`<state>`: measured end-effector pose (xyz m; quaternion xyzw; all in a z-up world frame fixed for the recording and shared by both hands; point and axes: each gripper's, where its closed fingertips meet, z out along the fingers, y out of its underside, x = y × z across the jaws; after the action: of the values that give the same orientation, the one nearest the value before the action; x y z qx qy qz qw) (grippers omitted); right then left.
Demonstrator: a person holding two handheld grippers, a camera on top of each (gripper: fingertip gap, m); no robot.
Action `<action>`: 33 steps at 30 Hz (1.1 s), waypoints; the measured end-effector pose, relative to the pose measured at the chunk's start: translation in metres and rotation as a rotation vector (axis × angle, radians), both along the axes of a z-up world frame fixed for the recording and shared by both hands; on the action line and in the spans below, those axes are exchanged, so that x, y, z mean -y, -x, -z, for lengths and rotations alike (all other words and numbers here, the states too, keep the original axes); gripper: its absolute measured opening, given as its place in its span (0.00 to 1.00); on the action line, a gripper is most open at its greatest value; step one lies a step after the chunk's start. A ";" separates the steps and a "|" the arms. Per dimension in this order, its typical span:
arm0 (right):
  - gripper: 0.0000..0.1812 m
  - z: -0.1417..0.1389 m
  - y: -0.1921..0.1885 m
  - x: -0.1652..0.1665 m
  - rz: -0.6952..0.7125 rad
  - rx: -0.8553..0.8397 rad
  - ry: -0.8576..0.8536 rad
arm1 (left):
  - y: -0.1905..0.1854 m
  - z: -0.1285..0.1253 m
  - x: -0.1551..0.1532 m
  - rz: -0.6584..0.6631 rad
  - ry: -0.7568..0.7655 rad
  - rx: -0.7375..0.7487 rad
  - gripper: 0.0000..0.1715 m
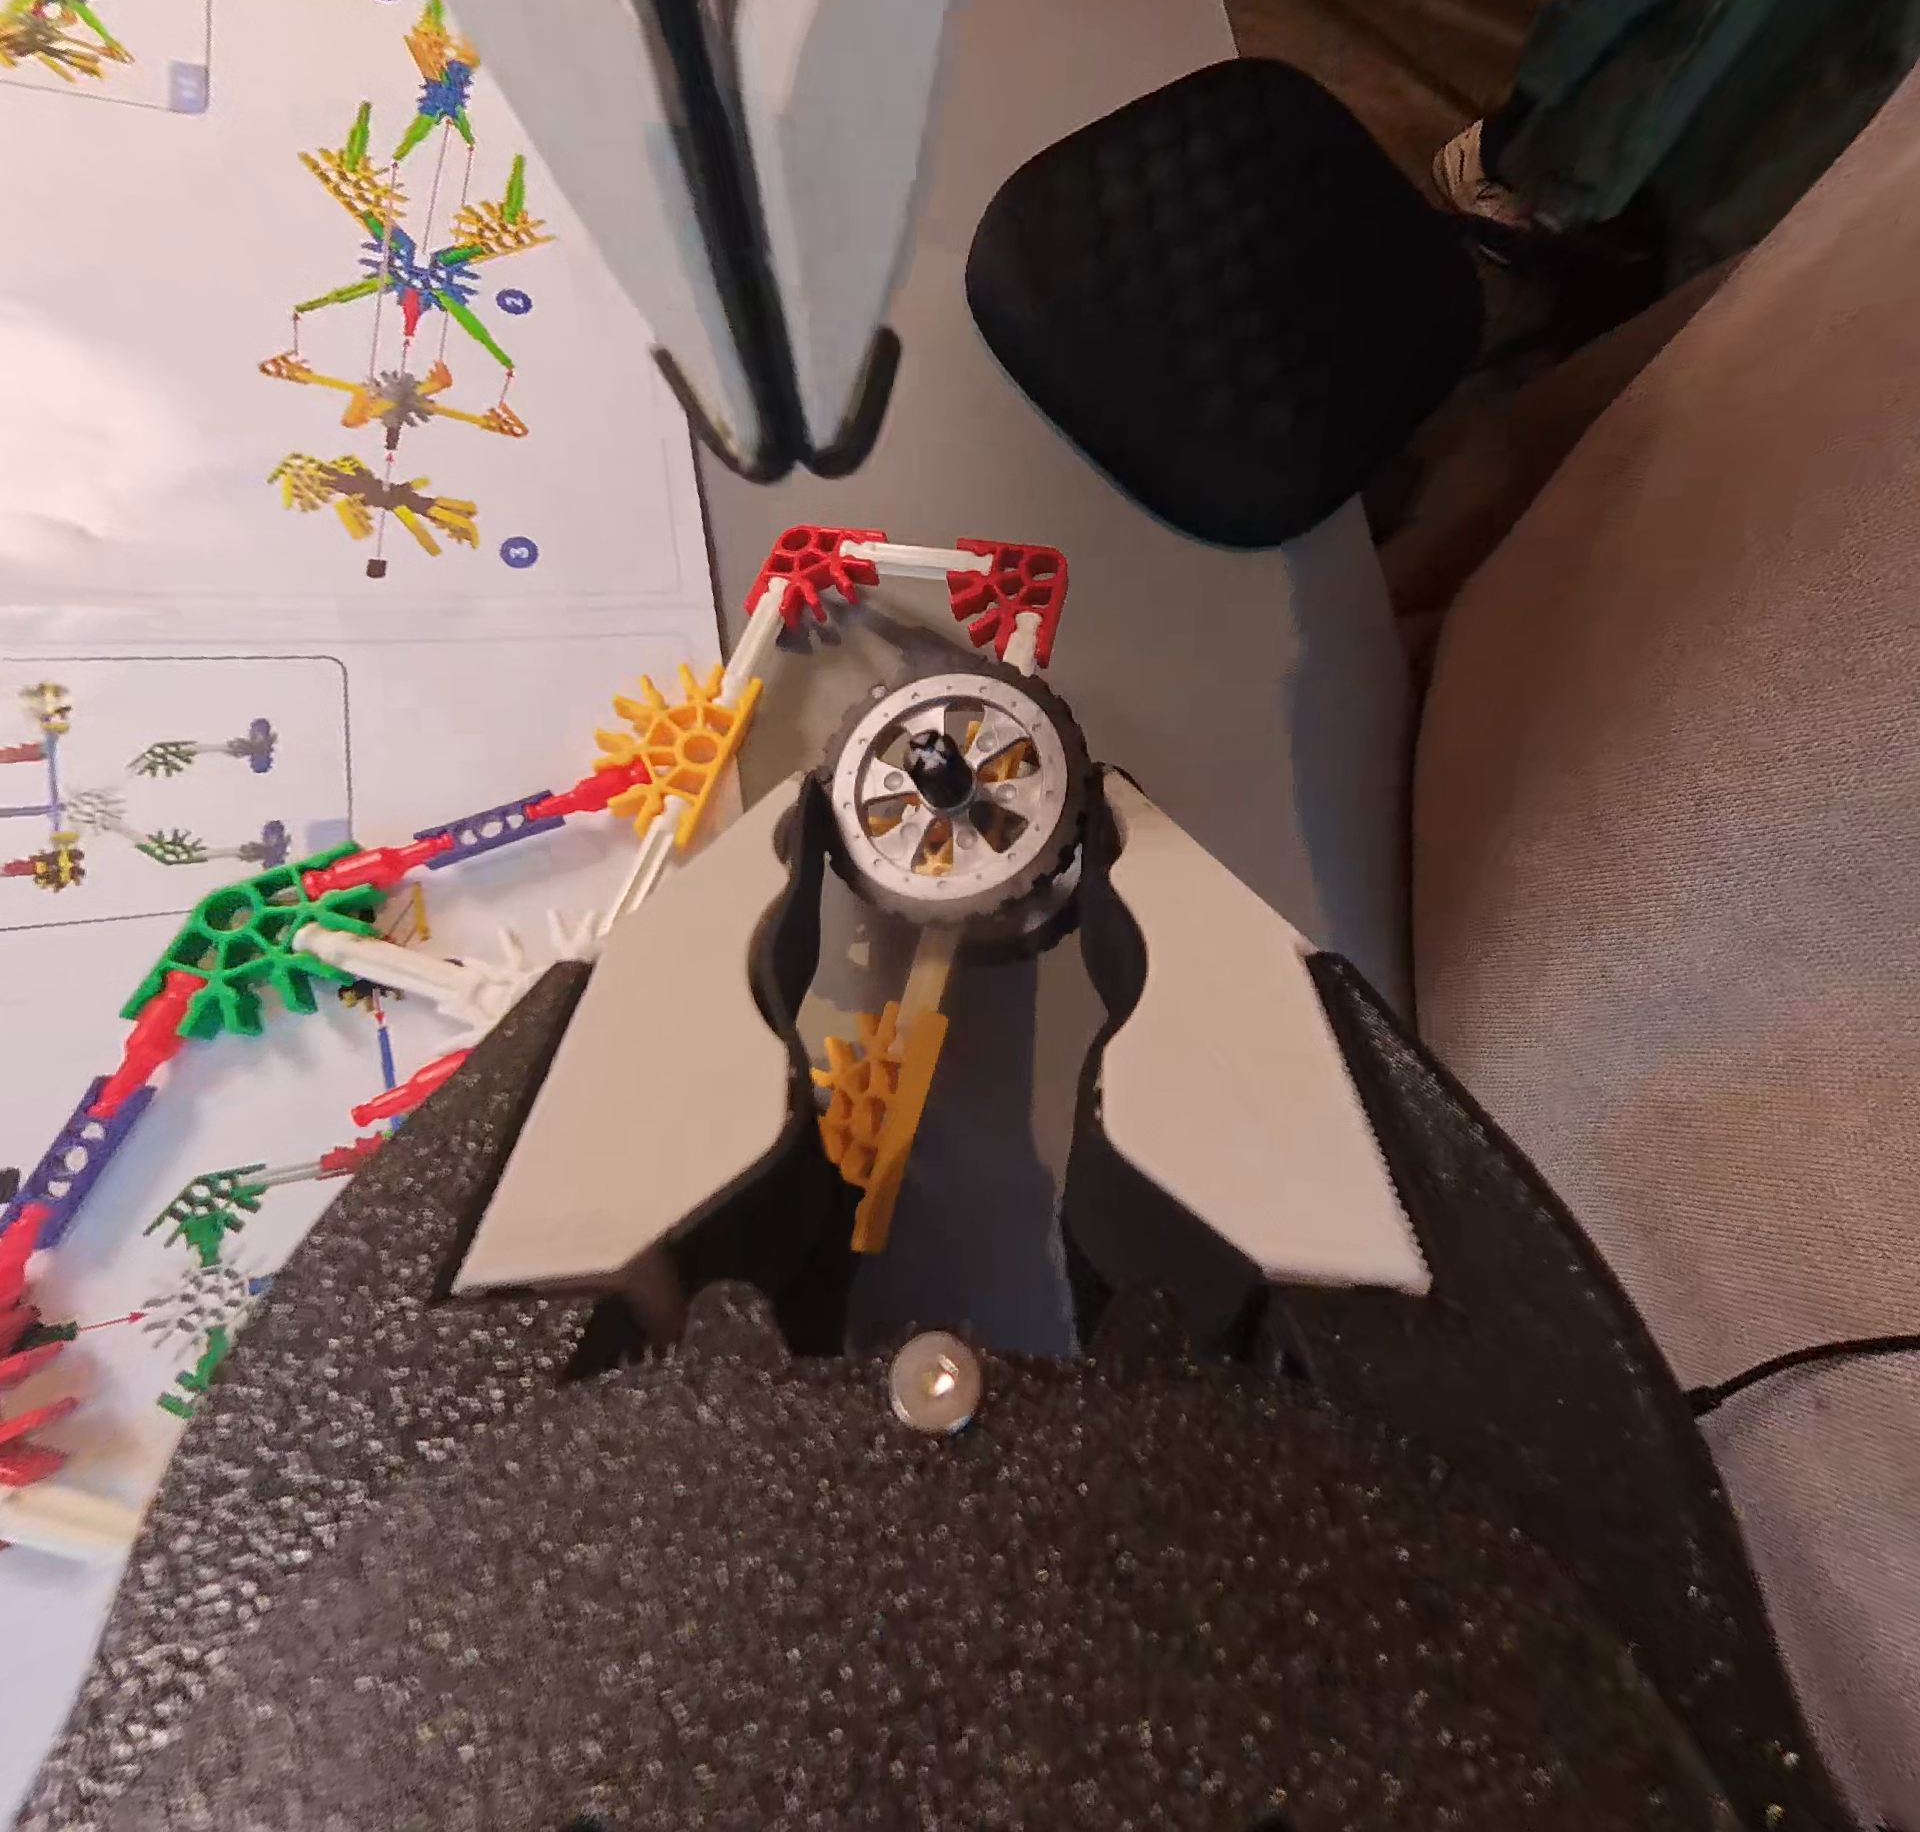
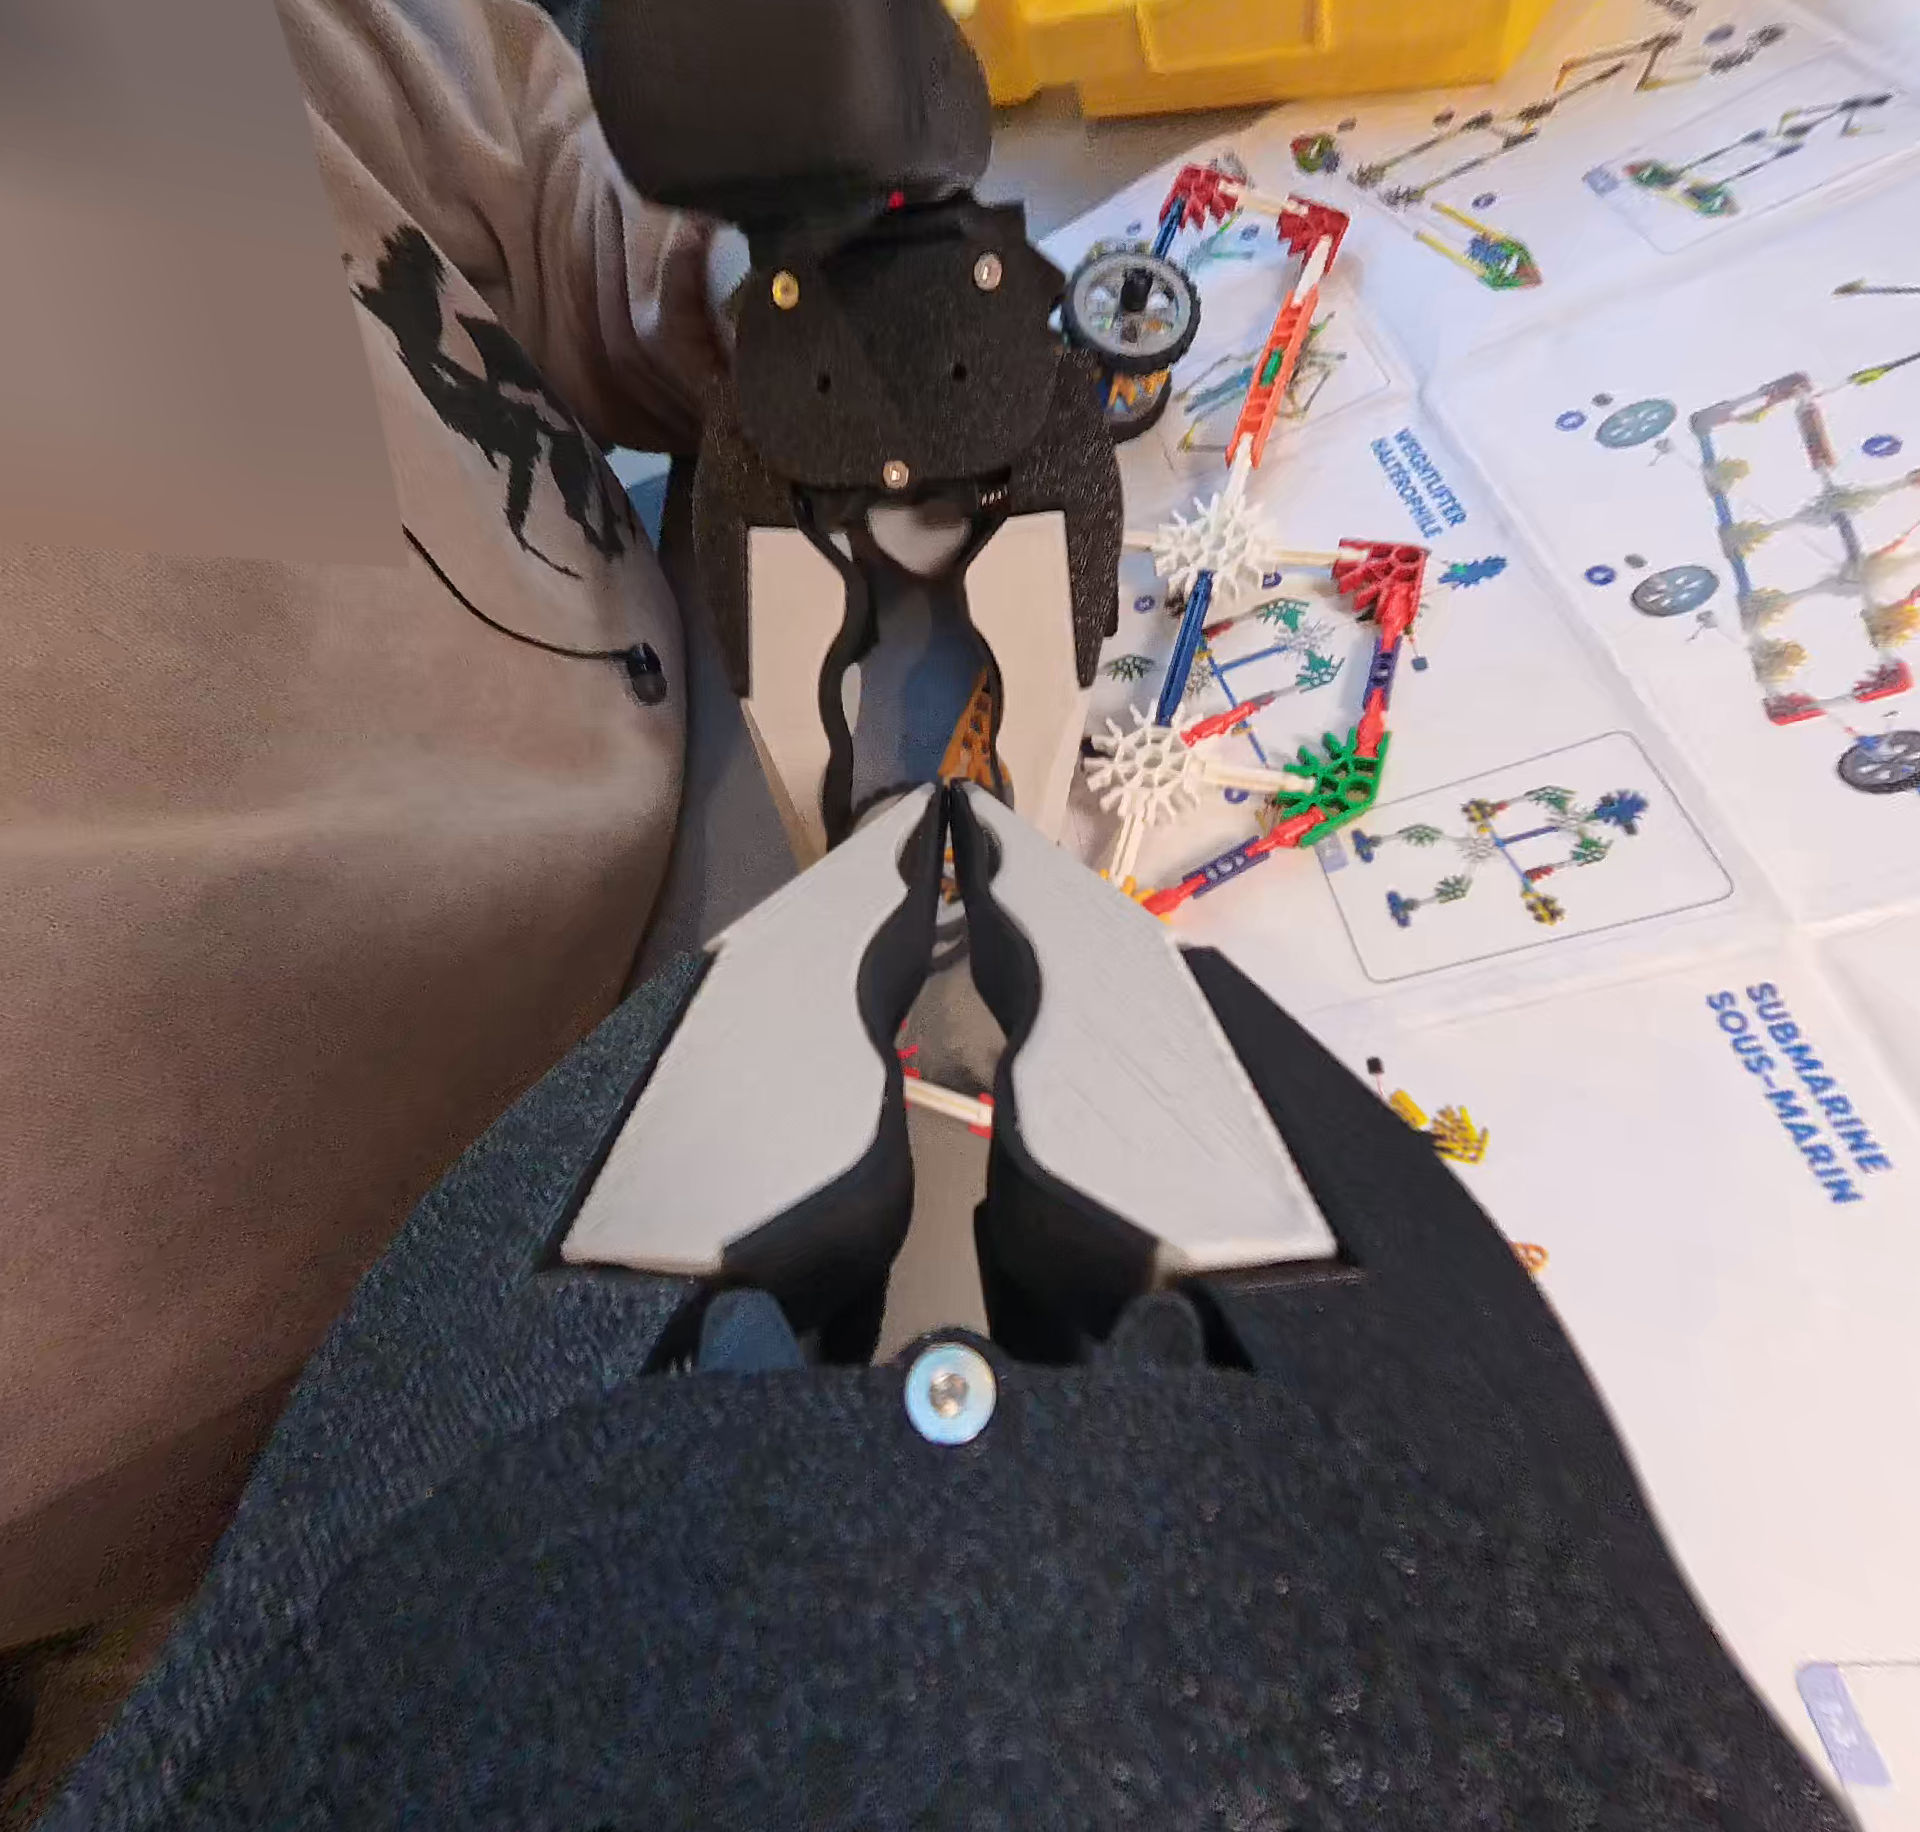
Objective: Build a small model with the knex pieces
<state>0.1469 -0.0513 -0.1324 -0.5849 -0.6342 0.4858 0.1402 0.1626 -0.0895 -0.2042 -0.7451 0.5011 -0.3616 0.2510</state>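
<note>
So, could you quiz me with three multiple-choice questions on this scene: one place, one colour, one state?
1. Where is the wheel? A in a drawer; B between the left gripper's jaws; C on a shelf.
2. The two corner connectors beyond it are: A red; B blue; C black.
3. The right gripper's jaws are: A wide open; B holding a cup; C shut.
Answers: B, its jaws touch the tyre on both sides; A, both show red; C, the tips meet.

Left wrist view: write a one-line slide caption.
Left gripper closed on a silver-hubbed black toy wheel of a colourful plastic rod-and-connector frame lying on a printed instruction sheet.
</note>
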 end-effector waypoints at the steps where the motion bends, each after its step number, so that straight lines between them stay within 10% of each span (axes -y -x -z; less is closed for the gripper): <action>1: 0.00 0.007 -0.002 0.005 -0.017 0.027 -0.027 | 0.000 0.000 0.001 0.001 0.004 0.003 0.28; 15: 0.10 0.040 0.006 0.033 -0.177 0.242 -0.064 | 0.022 -0.024 0.002 0.029 -0.022 0.011 0.33; 22: 0.41 0.056 0.000 0.041 -0.241 0.374 -0.168 | 0.036 -0.005 0.008 0.084 -0.056 -0.111 0.16; 33: 0.25 0.062 0.001 0.049 -0.256 0.411 -0.113 | 0.013 0.006 0.012 0.030 0.025 -0.050 0.10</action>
<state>0.1460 -0.1002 -0.1948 -0.5773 -0.7446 0.3344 -0.0219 0.1500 -0.1011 -0.2104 -0.7493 0.5139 -0.3528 0.2235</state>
